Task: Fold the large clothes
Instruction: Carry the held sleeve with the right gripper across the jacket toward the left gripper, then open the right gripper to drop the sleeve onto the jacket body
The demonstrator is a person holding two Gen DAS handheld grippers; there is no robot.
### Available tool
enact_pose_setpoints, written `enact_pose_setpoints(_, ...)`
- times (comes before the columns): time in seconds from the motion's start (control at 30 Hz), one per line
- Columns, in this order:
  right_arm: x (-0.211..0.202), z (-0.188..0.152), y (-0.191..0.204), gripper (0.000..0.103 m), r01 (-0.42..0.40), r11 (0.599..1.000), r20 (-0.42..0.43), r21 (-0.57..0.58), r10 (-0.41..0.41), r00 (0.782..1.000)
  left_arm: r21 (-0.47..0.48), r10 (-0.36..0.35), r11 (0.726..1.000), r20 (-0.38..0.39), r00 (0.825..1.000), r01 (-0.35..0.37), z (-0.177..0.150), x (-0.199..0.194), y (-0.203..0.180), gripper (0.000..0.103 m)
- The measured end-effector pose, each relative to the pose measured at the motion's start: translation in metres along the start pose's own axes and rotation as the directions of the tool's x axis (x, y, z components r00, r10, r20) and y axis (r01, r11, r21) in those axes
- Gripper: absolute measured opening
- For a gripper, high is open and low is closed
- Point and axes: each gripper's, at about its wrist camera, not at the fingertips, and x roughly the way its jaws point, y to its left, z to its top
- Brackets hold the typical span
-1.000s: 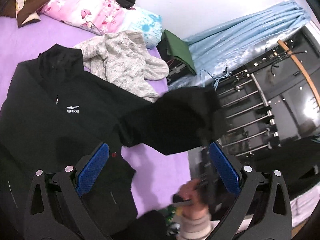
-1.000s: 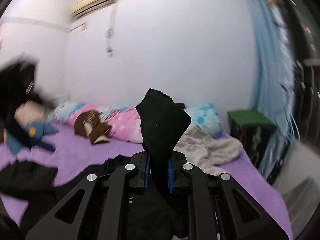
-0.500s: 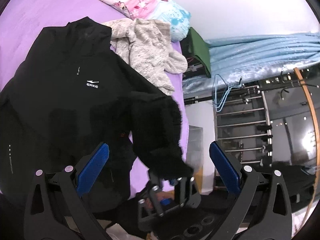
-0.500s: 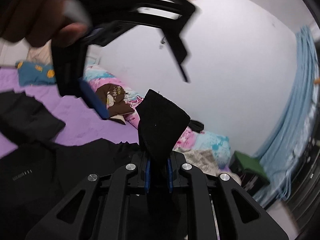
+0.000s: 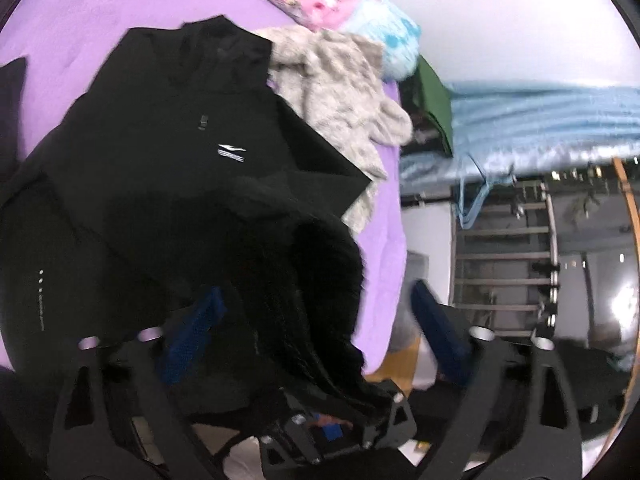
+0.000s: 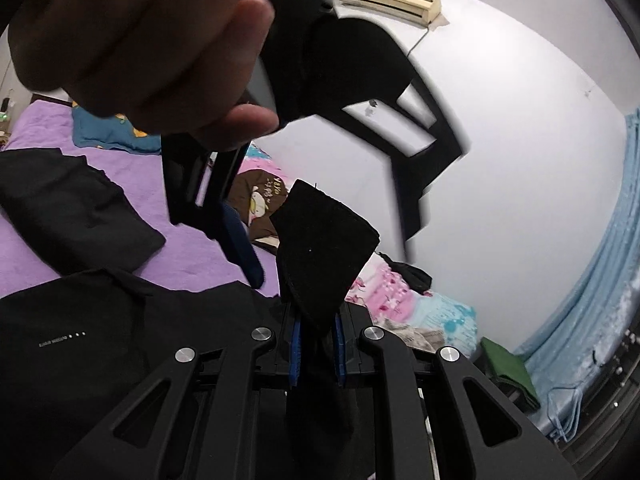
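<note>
A black jacket (image 5: 160,184) with a small white chest logo lies spread on the purple bed (image 5: 80,28). One sleeve (image 5: 320,264) is folded back over its front. My right gripper (image 6: 316,344) is shut on the sleeve's cuff (image 6: 320,248), which sticks up above the blue pads. In the left wrist view that gripper (image 5: 324,432) sits low in the middle. My left gripper (image 5: 316,336) hangs over the sleeve with its jaws closing; the sleeve lies between the pads, which do not press on it. A hand (image 6: 140,40) holds it just above the right gripper.
A grey knit garment (image 5: 336,80) lies beside the jacket's collar, with pink floral bedding (image 5: 320,4) behind it. The bed's edge (image 5: 384,240) runs down the right. Beyond it are a green box (image 5: 434,100), a blue curtain (image 5: 540,120) and a metal rack (image 5: 508,260). Another black garment (image 6: 68,208) lies further along the bed.
The right gripper has carried the sleeve from out over the bed's edge across the jacket's front. The left gripper has come lower over it, and its jaws have narrowed.
</note>
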Motion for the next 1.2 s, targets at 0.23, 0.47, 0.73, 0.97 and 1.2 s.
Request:
enact_pose_setpoints(0.23,0.003,0.003,0.017,0.012,-0.039,0.999,-0.002,-0.035,0.039,0.999,-0.007,-0.002,1.000,0.012,1.000,0.002,0.005,-0.013,0.038,0.026)
enact_pose_setpoints(0.47,0.006,0.011,0.047,0.013,-0.083,0.991,0.019,-0.100,0.086,0.996,-0.033,-0.041,0.999,0.043,0.998,0.042,0.009,-0.030,0.080,0.010)
enact_pose_setpoints(0.73,0.003,0.020,0.059,0.070,-0.140,0.990,0.071,-0.038,0.142,0.987,0.030,-0.095,0.995,0.186,0.978,0.091,0.026,-0.074,0.127,0.009)
enact_pose_setpoints(0.97,0.023,-0.019,0.037,0.072,-0.162,0.987,-0.063,0.019,0.163,0.985,-0.045,-0.031,0.998,0.219,0.975,0.041,0.025,-0.082,0.211,0.009)
enact_pose_setpoints(1.2,0.065,-0.086,-0.008,0.075,-0.138,0.981,-0.274,0.133,0.170,0.946,-0.136,0.034,0.991,0.207,0.978,-0.005,0.010,-0.052,0.304,0.010)
